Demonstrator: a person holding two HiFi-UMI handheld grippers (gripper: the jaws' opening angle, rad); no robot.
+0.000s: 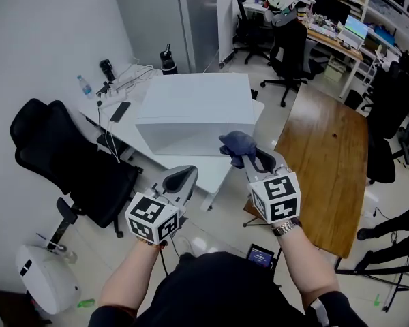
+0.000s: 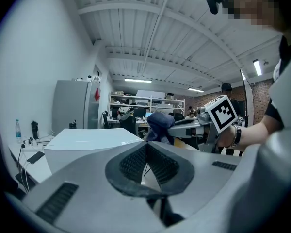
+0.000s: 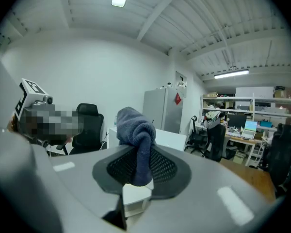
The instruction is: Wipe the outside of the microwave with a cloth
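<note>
Microwave [image 1: 191, 107]: white box on the white table [image 1: 204, 170], beyond both grippers.
Cloth [image 1: 236, 144]: dark blue, bunched, at the microwave's near right corner; contact unclear.
Right gripper [image 1: 249, 161]: jaws pinched on the cloth.
Left gripper [image 1: 183, 177]: jaws together, empty, near left.
Risk: the bunched cloth may slip free when dragged, and the unbraced microwave could slide.

Black chair [image 1: 61, 159] standing left of white table [image 1: 191, 167]. Phone [image 1: 120, 111] lying on table's left end, with clear bottle [image 1: 84, 86] standing and cables [image 1: 126, 80] trailing nearby. Black flask [image 1: 168, 61] standing near grey fridge [image 1: 163, 16]. Wooden table [image 1: 327, 155] sitting at right. Second black chair [image 1: 291, 50] facing cluttered desk [image 1: 341, 45], with screen [image 1: 356, 27] glowing there.
</note>
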